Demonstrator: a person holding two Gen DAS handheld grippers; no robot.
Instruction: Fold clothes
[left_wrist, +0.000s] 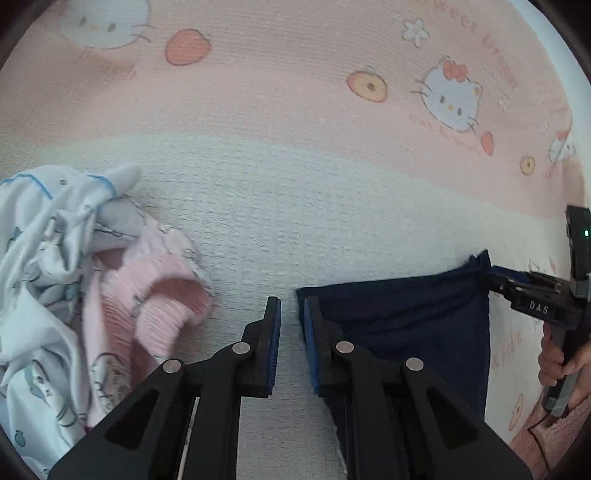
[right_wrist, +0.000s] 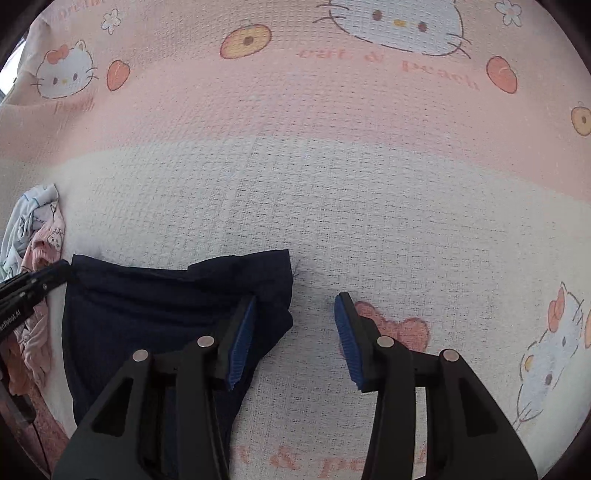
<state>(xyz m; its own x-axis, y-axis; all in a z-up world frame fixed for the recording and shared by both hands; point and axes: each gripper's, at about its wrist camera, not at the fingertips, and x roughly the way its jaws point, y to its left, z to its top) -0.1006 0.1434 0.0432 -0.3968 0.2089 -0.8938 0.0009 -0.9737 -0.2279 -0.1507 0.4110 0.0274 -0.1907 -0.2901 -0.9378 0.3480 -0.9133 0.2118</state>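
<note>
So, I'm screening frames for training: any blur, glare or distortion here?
Left wrist view: sharp, soft even light, no glare, fisheye bends the blanket, dark corners. Right wrist view: same, navy cloth nearly featureless in shade.

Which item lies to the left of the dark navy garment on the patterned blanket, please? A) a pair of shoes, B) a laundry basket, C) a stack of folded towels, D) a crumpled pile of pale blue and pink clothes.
D: in the left wrist view a crumpled pile of pale blue and pink clothes lies left of the navy garment on the blanket.
</note>
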